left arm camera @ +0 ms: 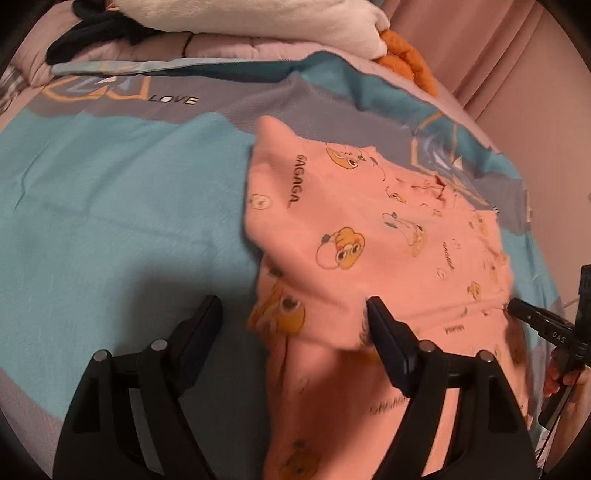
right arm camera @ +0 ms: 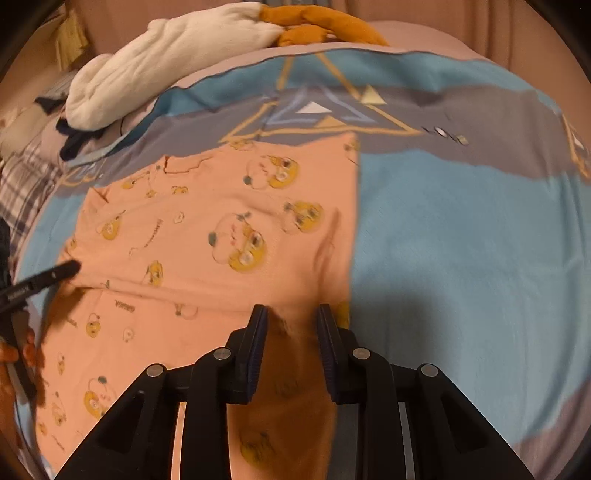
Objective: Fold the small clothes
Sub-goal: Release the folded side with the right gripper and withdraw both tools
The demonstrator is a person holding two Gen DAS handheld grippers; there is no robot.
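Lying half-folded on blue bedspread, pink printed garment, left gripper spread over its edge, right gripper pinching a fabric fold.

Right gripper points down at a pink printed garment spread on a blue and grey bedsheet. A raised fold of the garment stands between the narrowly parted jaws; contact with the pads cannot be confirmed. Far left of it, the left gripper tip touches the garment's edge. Beyond lie a white cloth and an orange cloth.
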